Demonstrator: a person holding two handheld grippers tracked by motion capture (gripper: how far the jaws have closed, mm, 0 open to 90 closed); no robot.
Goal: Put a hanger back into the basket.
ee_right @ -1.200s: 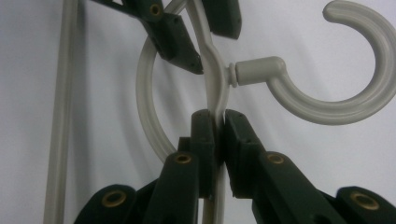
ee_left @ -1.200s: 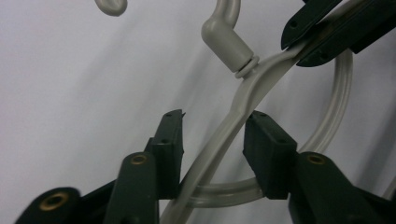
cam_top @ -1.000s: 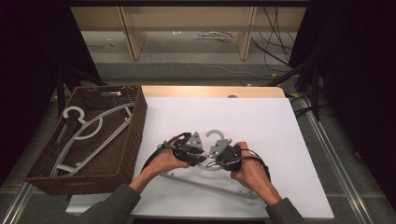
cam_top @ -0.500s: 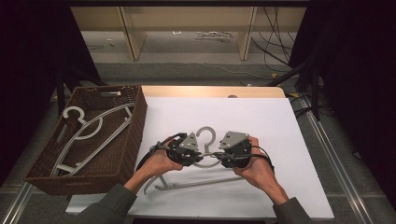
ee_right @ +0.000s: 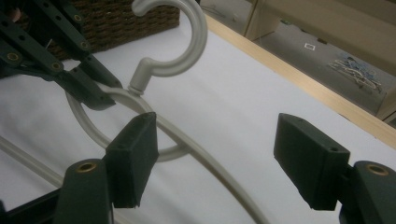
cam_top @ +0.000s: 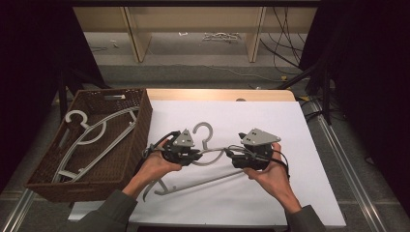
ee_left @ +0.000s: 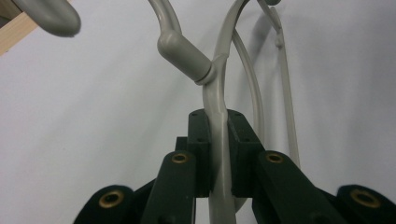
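A grey plastic hanger [cam_top: 193, 181] lies across the white table top [cam_top: 290, 125] with its hook [cam_top: 203, 133] pointing away from me. My left gripper [cam_top: 197, 155] is shut on the hanger's arm [ee_left: 219, 154] just below the hook's neck [ee_left: 182, 49]. My right gripper [cam_top: 230, 155] faces it from the right, open. In the right gripper view the hanger's arm [ee_right: 205, 158] runs past the left pad [ee_right: 133, 158] of my right gripper [ee_right: 219, 161], while the right pad [ee_right: 308, 158] stands well clear. The hook [ee_right: 182, 46] and the left gripper [ee_right: 51, 51] lie beyond.
A brown wicker basket [cam_top: 140, 125] stands at the table's left edge and holds more grey hangers [cam_top: 92, 140]. A wooden strip [cam_top: 217, 94] borders the table's far side. Cables [cam_top: 285, 29] and shelf legs show on the floor beyond.
The two grippers have drawn apart: the right one moved right and slightly away from me, the left one shifted left with the hanger in it.
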